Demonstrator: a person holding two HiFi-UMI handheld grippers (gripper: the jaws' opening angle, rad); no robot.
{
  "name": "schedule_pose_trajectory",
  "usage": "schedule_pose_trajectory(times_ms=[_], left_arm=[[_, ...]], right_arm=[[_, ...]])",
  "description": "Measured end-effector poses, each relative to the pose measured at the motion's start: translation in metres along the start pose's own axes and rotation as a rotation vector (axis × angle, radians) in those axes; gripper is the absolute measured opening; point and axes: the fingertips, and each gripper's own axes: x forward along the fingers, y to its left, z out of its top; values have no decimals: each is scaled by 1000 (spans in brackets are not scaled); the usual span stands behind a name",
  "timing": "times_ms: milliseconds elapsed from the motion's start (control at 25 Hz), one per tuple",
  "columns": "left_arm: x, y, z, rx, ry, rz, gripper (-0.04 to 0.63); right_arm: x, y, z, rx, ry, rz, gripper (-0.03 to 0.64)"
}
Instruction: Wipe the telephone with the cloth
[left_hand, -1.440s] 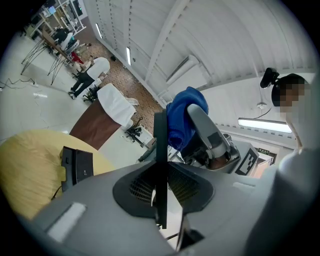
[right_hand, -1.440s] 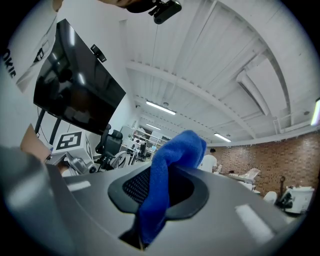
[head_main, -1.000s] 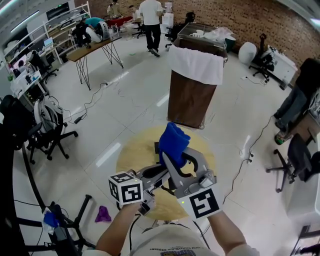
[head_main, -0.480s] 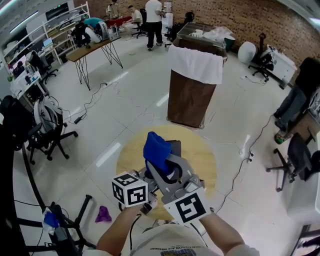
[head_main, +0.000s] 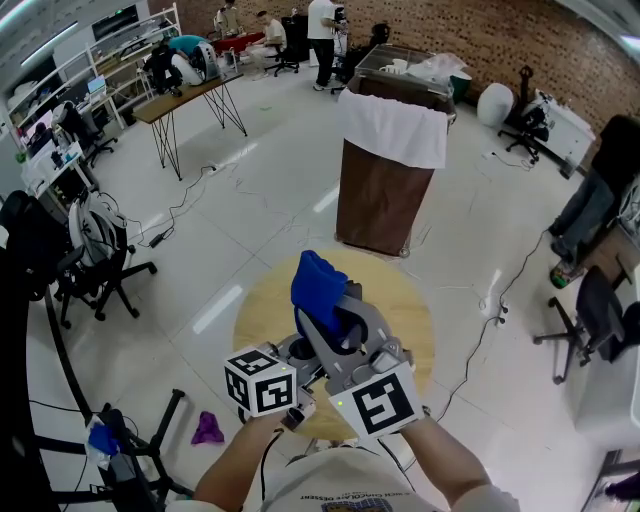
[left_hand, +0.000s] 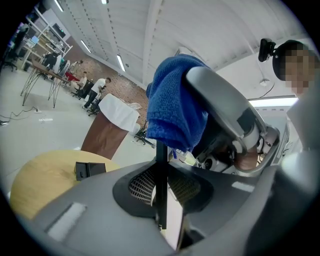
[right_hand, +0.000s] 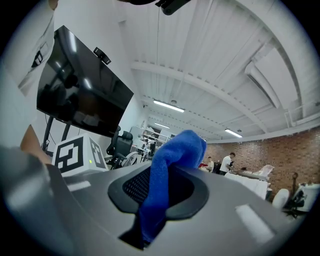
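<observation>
Above the round pale wooden table (head_main: 405, 300), the person is holding the two grippers close together, with the marker cubes near the body and the jaws pointing away.

The left gripper (head_main: 298, 352) is clamping a thin black flat telephone (left_hand: 161, 170). In the left gripper view its jaws are standing narrow and pressing on the two broad faces of the telephone. The telephone is showing edge-on and upright between them, and a pale face of it is looking to the right.

The right gripper (head_main: 328, 312) is gripping a thick blue terry cloth (head_main: 316, 283). In the right gripper view the jaws are pinching the lower part of the cloth (right_hand: 172, 160) tightly, and the rest of it is rising out of them as a rounded bunch.

In the left gripper view the cloth (left_hand: 172, 105) is hanging right at the top edge of the telephone and is covering the end of it. I cannot tell for sure whether the two are touching there. The grey curved body of the right gripper is crossing just behind the cloth.

A small black object (left_hand: 90, 169) is lying on the table, apart from both grippers. Beyond the table a tall brown bin (head_main: 385, 190) with white fabric folded over its rim is standing on the white floor.
</observation>
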Motion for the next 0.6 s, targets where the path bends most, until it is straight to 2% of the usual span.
schedule_pose_trajectory(times_ms=[600], left_arm=[[1, -3, -3, 4, 1, -16, 60]], right_arm=[[3, -34, 19, -33, -47, -55, 67]])
